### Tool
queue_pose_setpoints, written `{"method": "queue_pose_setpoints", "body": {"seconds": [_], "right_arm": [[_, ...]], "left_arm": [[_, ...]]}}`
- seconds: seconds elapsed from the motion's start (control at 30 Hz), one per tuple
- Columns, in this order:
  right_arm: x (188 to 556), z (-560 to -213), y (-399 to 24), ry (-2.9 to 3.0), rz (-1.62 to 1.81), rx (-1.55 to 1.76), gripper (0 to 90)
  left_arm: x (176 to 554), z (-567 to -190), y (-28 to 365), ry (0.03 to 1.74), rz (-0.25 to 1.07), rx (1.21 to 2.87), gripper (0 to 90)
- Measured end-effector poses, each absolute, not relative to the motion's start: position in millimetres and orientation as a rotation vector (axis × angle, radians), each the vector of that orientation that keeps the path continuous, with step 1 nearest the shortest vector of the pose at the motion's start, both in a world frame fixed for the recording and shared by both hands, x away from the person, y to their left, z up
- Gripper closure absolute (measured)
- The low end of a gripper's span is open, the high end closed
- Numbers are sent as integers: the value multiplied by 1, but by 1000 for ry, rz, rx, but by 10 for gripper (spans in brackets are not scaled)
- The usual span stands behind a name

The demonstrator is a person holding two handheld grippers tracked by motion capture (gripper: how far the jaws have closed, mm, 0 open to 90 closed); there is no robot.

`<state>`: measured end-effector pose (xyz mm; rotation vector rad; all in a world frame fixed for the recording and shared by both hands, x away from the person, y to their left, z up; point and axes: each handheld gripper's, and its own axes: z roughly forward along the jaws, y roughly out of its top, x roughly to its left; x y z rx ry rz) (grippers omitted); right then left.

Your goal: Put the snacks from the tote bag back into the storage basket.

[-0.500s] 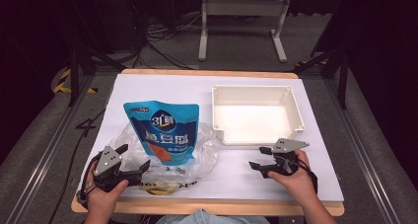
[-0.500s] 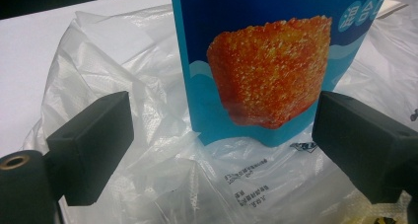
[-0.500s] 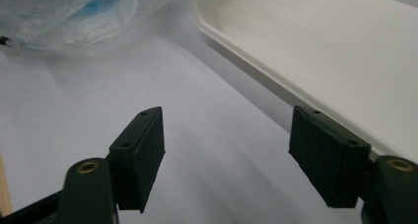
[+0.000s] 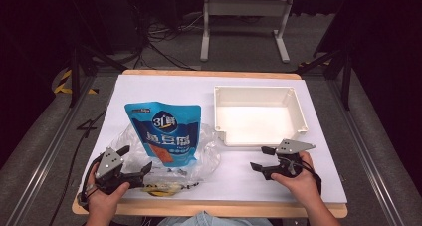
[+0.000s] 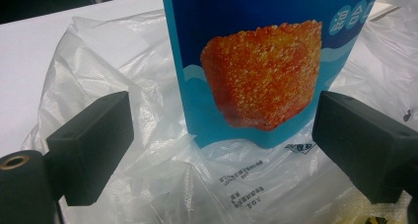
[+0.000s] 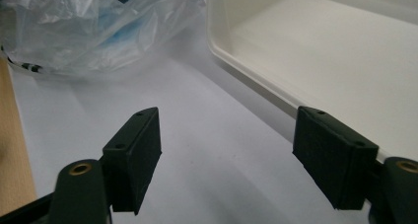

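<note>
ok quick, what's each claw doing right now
left claw: open, jaws either side of the blue pouch on the clear plastic bag, holding nothing
right claw: open, empty, beside the white tray

Overhead light brightens the table [image 4: 149, 89]; surroundings beyond it stay dark. The tray [image 4: 259, 117] interior glares, possibly overexposed.

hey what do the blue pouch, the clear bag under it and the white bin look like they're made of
Blue pouch: likely glossy printed plastic film; smooth with sheen.
Clear bag: thin transparent plastic; crinkled, with white highlights on its folds.
White bin: probably rigid moulded plastic, matte to satin; even walls, rounded rim.
</note>
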<state>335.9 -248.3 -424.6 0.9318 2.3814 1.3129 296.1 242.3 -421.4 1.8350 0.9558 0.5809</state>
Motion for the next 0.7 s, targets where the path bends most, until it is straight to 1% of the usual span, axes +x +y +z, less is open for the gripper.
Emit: {"method": "queue_pose_setpoints", "body": {"seconds": [0.27,0.4,0.7], "right_arm": [[334,-420,-243,2371,1300,908,276],[333,-414,-245,2410,1273,914,253],[328,-396,-241,2411,1300,869,253]], "left_arm": [[297,-421,245,963,576,1822,94],[297,-421,245,967,572,1822,94],[297,-421,244,966,574,1827,94]]}}
